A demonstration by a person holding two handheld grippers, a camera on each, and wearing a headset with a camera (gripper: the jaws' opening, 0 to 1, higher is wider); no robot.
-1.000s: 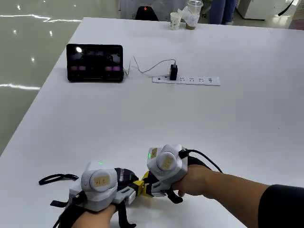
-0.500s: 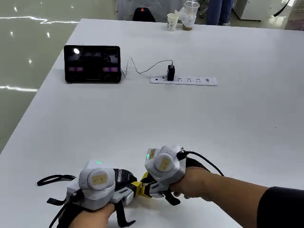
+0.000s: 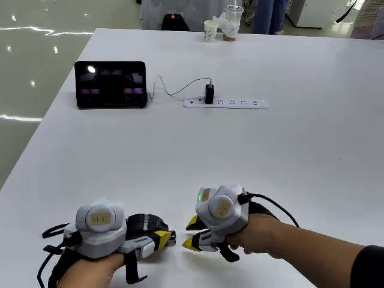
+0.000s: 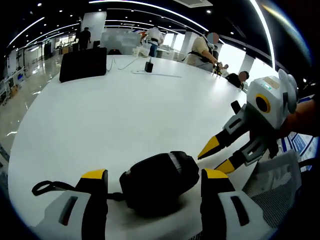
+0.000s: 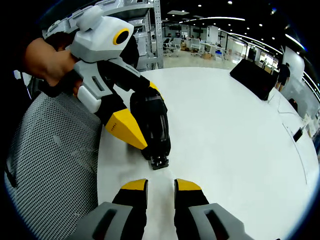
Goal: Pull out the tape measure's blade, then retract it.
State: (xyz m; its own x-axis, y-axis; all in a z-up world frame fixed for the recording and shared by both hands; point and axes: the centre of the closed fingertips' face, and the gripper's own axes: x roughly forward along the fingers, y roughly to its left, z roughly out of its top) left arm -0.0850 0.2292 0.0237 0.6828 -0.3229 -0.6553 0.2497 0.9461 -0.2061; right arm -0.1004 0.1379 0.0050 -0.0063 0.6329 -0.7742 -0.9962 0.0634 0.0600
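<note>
Sitting between the left gripper [image 4: 155, 174]'s wide jaws, grip unclear, the black tape measure [image 3: 144, 222] lies at the narrowly parted, empty right gripper [image 5: 161, 186]'s 12 o'clock.

Black tape measure [image 4: 159, 179], blade retracted

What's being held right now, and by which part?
The left gripper holds the tape measure by its black case, a jaw on each side. The right gripper is open and holds nothing.
</note>
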